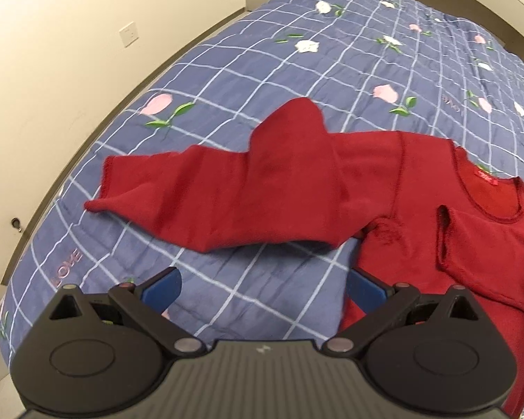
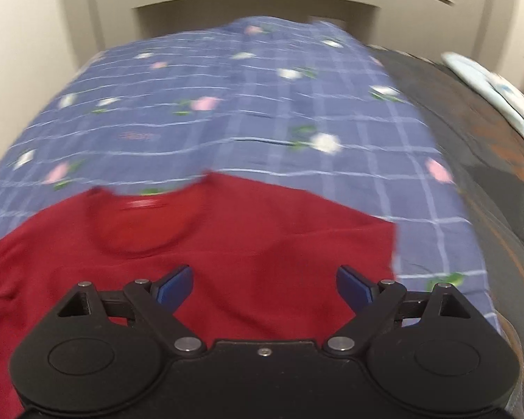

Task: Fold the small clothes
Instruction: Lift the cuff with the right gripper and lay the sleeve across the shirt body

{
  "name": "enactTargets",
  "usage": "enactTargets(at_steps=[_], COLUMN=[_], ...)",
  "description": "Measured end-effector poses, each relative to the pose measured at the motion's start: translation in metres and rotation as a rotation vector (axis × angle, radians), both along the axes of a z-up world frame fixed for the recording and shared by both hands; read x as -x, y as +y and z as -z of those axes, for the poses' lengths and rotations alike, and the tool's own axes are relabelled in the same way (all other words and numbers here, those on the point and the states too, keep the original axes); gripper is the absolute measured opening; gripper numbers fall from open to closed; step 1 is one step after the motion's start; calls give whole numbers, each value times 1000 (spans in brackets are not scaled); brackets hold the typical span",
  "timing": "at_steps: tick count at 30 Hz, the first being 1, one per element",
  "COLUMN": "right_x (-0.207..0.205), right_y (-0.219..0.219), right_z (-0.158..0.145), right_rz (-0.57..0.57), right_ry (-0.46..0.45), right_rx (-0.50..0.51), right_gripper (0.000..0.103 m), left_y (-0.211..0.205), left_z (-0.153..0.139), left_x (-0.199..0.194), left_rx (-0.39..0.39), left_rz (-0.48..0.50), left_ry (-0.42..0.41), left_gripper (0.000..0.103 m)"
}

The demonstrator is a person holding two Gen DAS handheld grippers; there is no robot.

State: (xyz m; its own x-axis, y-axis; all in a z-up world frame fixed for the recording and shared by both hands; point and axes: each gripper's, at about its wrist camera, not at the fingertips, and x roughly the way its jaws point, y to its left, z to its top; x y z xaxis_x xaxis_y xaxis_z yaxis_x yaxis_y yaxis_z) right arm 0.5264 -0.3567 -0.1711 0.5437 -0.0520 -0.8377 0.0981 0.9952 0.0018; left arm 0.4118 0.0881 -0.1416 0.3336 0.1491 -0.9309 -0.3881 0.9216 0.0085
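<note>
Red sweater (image 1: 384, 188) is spread on the checked blue quilt (image 1: 262, 70), one sleeve stretched left. Left gripper (image 1: 263, 288) and right gripper (image 2: 263, 284) are held released, nothing clasped.

Black grippers (image 1: 263, 291), blue-padded fingers (image 2: 176, 286)

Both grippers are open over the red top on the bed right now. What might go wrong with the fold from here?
1. The long sleeve lies humped and twisted on the quilt, so folding it in may trap a wrinkle.
2. The left gripper hangs over bare quilt and could pinch bedding.
3. The right gripper hangs open over the top's body, holding nothing; closing there might bunch both layers.
</note>
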Motion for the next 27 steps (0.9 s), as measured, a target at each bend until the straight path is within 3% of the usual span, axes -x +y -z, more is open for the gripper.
enactTargets(at_steps=[4,10,15,17,19,22,27], right_x=[-15,-27,-18,-10,-4,5,20], right_y=[-20,-22,-19,-15,-8,3,12], right_z=[29,50,37,35,42,51,25], right_rz=[66,67,85,88,49,-7,24], right_ry=[75,153,124,117,150,167,119], right_rx=[-25,-39,-36,-39,-26,28,16], right_gripper=[87,88,88,94,100,100,100], left_y=[3,5,18,27,36,51,81], left_z=[-2,-7,1,8,14,23,36], left_x=[4,1,-1,2,5,9,14], left_rx=[12,13,22,45,63,89,96], left_rz=[-35,-42,-106,-150,-192,-243,-334], left_ry=[0,-20,-27,-33,-45,-71,-104], left_gripper=[103,103,103,103,103,103,103])
